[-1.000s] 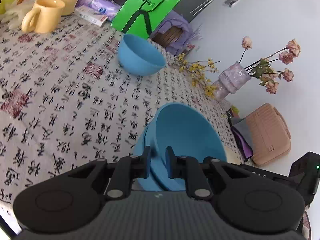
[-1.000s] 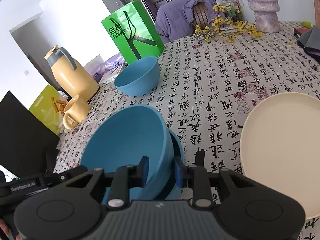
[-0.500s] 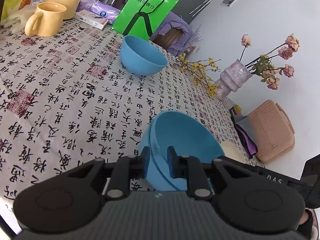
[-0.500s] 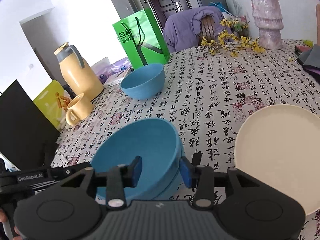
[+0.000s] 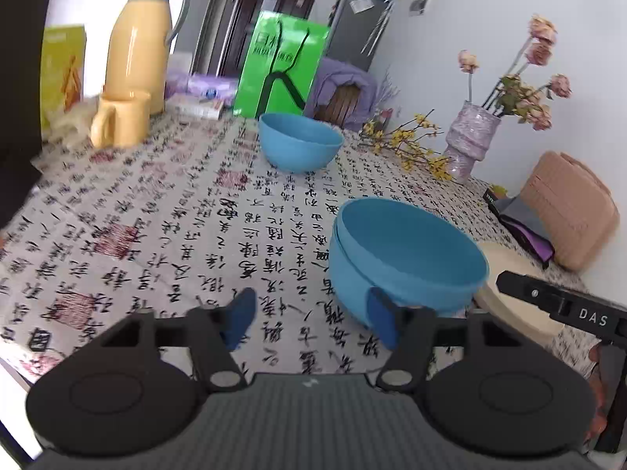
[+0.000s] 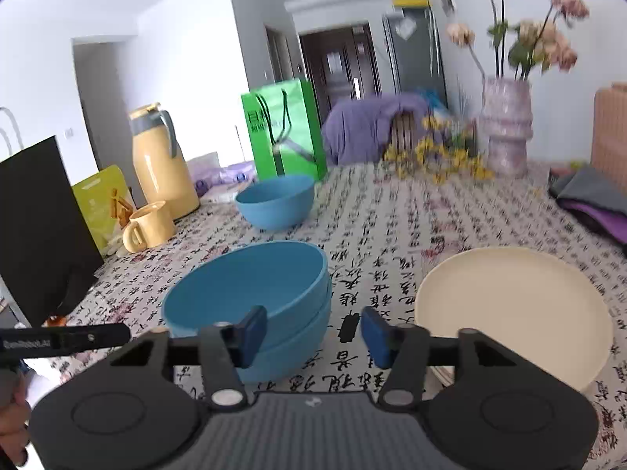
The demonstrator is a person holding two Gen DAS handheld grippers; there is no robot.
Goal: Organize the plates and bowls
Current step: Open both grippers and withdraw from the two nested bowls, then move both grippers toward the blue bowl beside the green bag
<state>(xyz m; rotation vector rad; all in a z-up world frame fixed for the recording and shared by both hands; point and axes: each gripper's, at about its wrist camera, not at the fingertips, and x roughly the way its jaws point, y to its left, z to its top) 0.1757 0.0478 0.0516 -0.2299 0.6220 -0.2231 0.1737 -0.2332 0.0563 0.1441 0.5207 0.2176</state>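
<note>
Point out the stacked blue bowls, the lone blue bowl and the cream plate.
stacked blue bowls [image 6: 250, 286]: right wrist view, inside of the top bowl.
lone blue bowl [image 5: 299, 150]: left wrist view, outer wall.
cream plate [image 6: 509, 305]: right wrist view, bare middle of its face.

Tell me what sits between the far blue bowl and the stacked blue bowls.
Nothing visible: only bare patterned tablecloth lies between the far bowl and the stacked bowls. The mug and green bag stand off that path.

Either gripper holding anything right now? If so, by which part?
Nothing held. Left gripper and right gripper are both opening, pads clear of the stacked blue plastic bowls resting on the table.
</note>
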